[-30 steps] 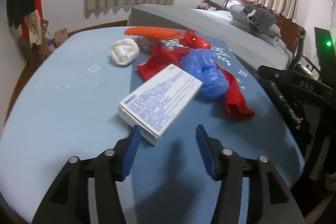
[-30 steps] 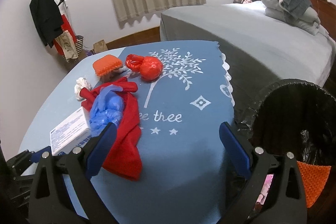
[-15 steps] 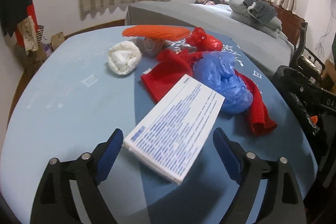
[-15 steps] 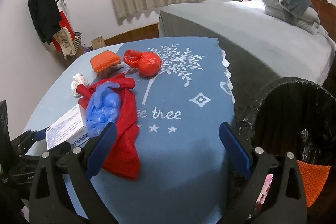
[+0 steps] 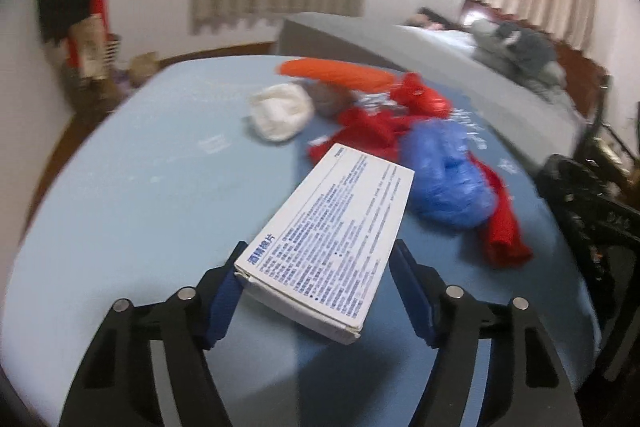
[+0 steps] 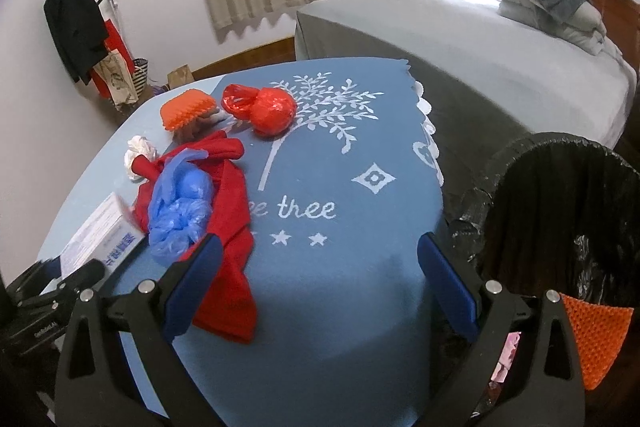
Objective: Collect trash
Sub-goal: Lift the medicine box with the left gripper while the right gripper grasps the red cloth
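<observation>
A white box with blue print point(image 5: 340, 227) lies between the jaws of my left gripper point(image 5: 320, 247). The jaws are closing: the left pad touches the box's near corner, and a thin gap shows at the right pad. Behind it on the blue tablecloth point(image 5: 140, 187) lie a blue plastic bag point(image 5: 444, 179), a red cloth point(image 5: 368, 127), a white wad point(image 5: 280, 111), an orange brush point(image 5: 336, 75) and a red plastic bag point(image 5: 424, 99). My right gripper point(image 6: 320, 241) stands open and empty over the table's near edge, beside the black-lined bin point(image 6: 520, 147).
The bin holds an orange mesh piece point(image 6: 596, 331) and other scraps. A bed point(image 6: 480, 39) with folded bedding runs behind the table. A coat rack point(image 6: 76, 23) with bags stands at the far left wall.
The left gripper has come forward so the box, once ahead of its tips, now sits between the jaws; they widened, then narrowed. The right gripper has stayed put.
</observation>
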The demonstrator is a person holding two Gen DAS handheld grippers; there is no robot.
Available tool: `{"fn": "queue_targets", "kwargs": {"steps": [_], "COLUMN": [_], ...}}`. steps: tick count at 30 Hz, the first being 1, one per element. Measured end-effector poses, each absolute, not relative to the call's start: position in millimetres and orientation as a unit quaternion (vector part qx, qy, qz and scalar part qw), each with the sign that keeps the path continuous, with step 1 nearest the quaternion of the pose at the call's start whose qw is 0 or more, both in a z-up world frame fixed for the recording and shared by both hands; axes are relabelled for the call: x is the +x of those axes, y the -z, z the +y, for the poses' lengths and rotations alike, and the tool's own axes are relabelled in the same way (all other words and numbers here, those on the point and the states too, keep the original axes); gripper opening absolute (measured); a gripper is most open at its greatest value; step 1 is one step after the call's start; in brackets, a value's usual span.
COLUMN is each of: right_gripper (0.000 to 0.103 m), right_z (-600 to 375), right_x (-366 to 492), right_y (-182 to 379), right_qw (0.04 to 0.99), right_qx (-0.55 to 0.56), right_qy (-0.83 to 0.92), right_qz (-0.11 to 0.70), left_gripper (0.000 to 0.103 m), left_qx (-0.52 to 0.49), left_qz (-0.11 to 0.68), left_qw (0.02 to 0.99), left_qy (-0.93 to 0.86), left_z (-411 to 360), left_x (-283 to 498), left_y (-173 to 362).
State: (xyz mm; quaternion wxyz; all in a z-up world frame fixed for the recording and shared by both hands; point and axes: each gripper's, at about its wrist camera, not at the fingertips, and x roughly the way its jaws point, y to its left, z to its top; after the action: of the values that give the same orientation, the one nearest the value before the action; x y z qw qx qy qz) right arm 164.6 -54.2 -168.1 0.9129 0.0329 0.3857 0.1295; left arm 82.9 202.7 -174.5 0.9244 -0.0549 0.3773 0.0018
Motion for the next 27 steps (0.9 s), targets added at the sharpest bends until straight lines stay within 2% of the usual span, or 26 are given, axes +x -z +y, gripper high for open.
{"fn": "queue_targets", "kwargs": {"steps": [5, 8, 11, 20, 22, 27], "right_gripper": [0.095, 0.095, 0.095, 0.094, 0.091, 0.076], "right_z": [-52.0, -52.4, -52.0, -31.4, -24.8, -3.5], "right_x": [165.1, 164.8, 165.2, 169.8, 171.1, 177.3], "right_y": [169.8, 168.5, 169.0, 174.4, 175.7, 188.9], "right_qw": [0.911, 0.912, 0.910, 0.900, 0.898, 0.885], "right_qx": [0.032, 0.031, 0.034, 0.024, 0.019, -0.003], "right_qy": [-0.136, -0.137, -0.139, -0.168, -0.177, -0.196], "right_qz": [0.388, 0.386, 0.388, 0.402, 0.403, 0.423], "left_gripper": [0.071, 0.079, 0.079, 0.065, 0.063, 0.062], "left_qx": [-0.046, -0.056, -0.060, -0.069, -0.072, -0.059], "left_qz": [0.402, 0.404, 0.410, 0.397, 0.390, 0.388], "left_qw": [0.914, 0.913, 0.910, 0.915, 0.918, 0.919], "left_qy": [-0.010, -0.009, 0.003, 0.003, -0.010, -0.033], "left_z": [201.1, 202.5, 202.2, 205.0, 208.2, 210.3], "left_x": [86.6, 92.2, 99.3, 96.3, 93.7, 93.9], "left_y": [182.3, 180.8, 181.2, 178.8, 174.2, 172.9]}}
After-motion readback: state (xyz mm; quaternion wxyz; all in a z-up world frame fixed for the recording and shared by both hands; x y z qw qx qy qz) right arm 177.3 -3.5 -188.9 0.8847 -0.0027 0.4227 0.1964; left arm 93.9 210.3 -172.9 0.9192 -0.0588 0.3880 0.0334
